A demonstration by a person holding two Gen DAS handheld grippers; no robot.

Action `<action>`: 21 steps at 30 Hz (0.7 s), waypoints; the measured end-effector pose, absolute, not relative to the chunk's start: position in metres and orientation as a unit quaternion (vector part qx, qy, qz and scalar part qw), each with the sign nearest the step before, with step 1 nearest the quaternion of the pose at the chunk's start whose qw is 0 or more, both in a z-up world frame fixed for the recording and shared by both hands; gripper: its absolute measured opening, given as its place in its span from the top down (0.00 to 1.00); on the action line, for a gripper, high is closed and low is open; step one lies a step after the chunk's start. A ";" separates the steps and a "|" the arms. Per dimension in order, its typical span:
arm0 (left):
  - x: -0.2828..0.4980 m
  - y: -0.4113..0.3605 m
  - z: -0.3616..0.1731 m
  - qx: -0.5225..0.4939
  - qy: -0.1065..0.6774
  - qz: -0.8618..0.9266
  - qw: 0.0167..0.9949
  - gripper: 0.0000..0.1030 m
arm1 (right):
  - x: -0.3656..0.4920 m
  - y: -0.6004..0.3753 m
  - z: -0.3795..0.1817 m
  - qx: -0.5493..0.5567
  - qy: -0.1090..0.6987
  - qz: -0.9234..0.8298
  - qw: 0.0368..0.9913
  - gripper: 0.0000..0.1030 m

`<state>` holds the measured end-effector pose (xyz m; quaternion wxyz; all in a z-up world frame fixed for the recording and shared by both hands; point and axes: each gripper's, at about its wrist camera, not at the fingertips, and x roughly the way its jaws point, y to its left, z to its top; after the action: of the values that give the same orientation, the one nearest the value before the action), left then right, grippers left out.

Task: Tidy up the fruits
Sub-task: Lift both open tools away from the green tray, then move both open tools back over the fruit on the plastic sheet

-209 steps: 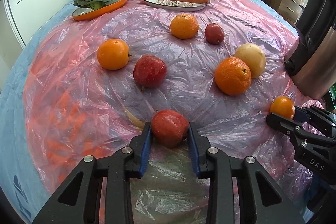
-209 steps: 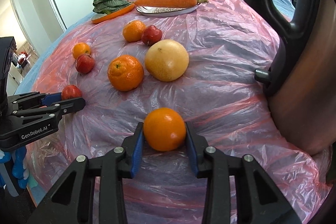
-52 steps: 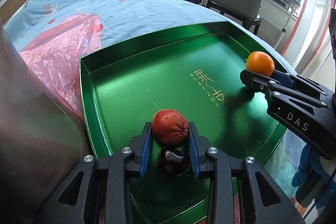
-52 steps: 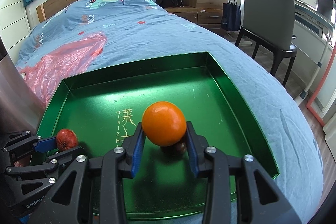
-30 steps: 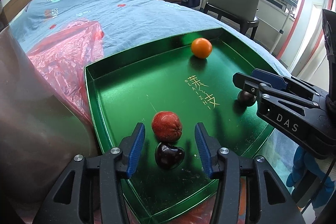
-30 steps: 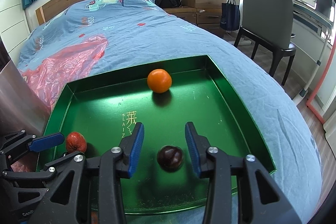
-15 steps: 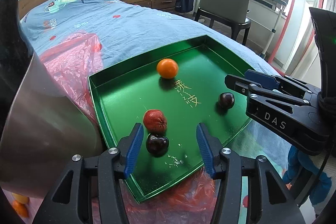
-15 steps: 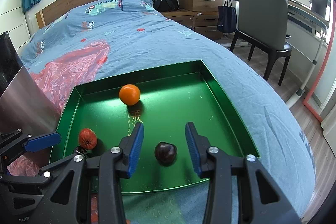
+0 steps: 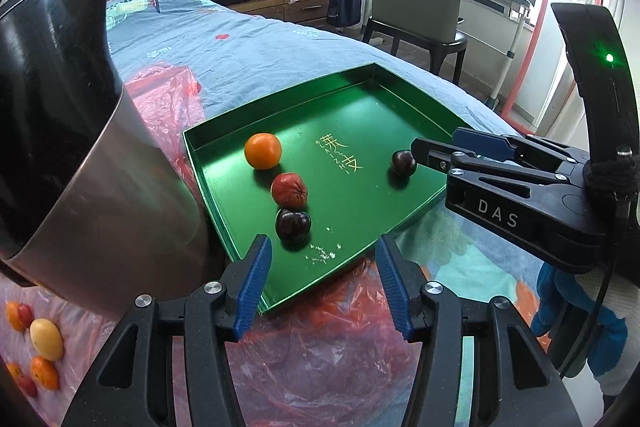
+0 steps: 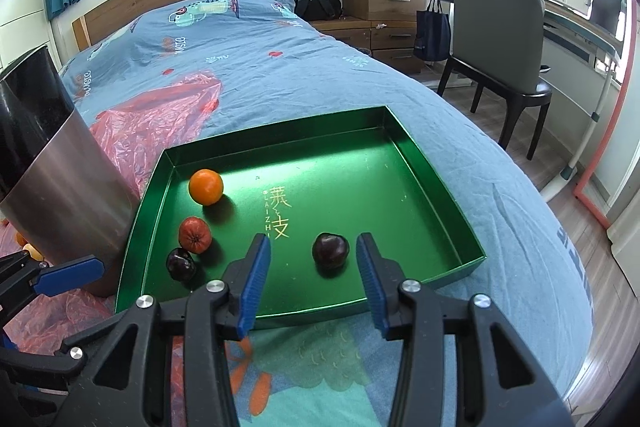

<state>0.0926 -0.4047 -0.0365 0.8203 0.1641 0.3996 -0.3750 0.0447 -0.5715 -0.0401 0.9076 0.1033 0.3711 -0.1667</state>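
The green tray [image 10: 420, 163] lies on the bed [image 10: 260, 67], just beside a tall steel bin [image 10: 60, 179], and holds 4 fruits: an orange [image 10: 206, 187] near its far left corner, a wrinkled red fruit [image 10: 195, 235] below it, a dark plum [image 10: 181, 264] touching that red one, and a second dark plum [image 10: 330, 250] alone toward the near edge. More fruit [image 9: 46, 337] waits on the pink plastic sheet [image 9: 320, 347] at the lower left of the left wrist view — oranges, small red ones and a pale yellow one. The left gripper [image 9: 324, 279] hangs over the near rim of the tray with its jaws apart and nothing between them; the right gripper [image 10: 312, 271] has its jaws opening, the lone plum lying ahead of the gap but untouched by either pad. These fruits look light and round, so they are likely to roll on the slick tray floor once let go; a low, gentle release should suit. The orange probably has a firm, slightly grippy peel and can take a squeeze across its widest part. The plums look smooth and glossy — likely slippery and easily bruised — so a light hold across the middle seems best. The wrinkled red fruit may be softer still. The plastic sheet may crumple under a pad, so the remaining fruit is best taken from its sides.
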 end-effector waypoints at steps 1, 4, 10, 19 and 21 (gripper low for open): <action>0.090 -0.402 -0.037 0.164 0.401 -0.374 0.820 0.53 | 0.043 -0.569 -0.040 0.104 0.372 -0.167 0.907 0.25; 0.084 -0.392 -0.037 0.162 0.403 -0.371 0.821 0.53 | 0.036 -0.563 -0.040 0.106 0.374 -0.168 0.906 0.25; 0.076 -0.369 -0.038 0.157 0.408 -0.358 0.825 0.53 | 0.023 -0.547 -0.040 0.109 0.378 -0.166 0.904 0.24; 0.067 -0.326 -0.041 0.146 0.414 -0.331 0.835 0.53 | 0.010 -0.518 -0.033 0.107 0.378 -0.153 0.907 0.24; 0.064 -0.315 -0.041 0.144 0.415 -0.327 0.837 0.53 | 0.007 -0.511 -0.032 0.107 0.378 -0.149 0.907 0.24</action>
<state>0.0643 -0.3154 -0.0413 0.8370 0.1442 0.4147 -0.3265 0.0075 -0.5109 -0.0323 0.9074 0.1066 0.3781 -0.1492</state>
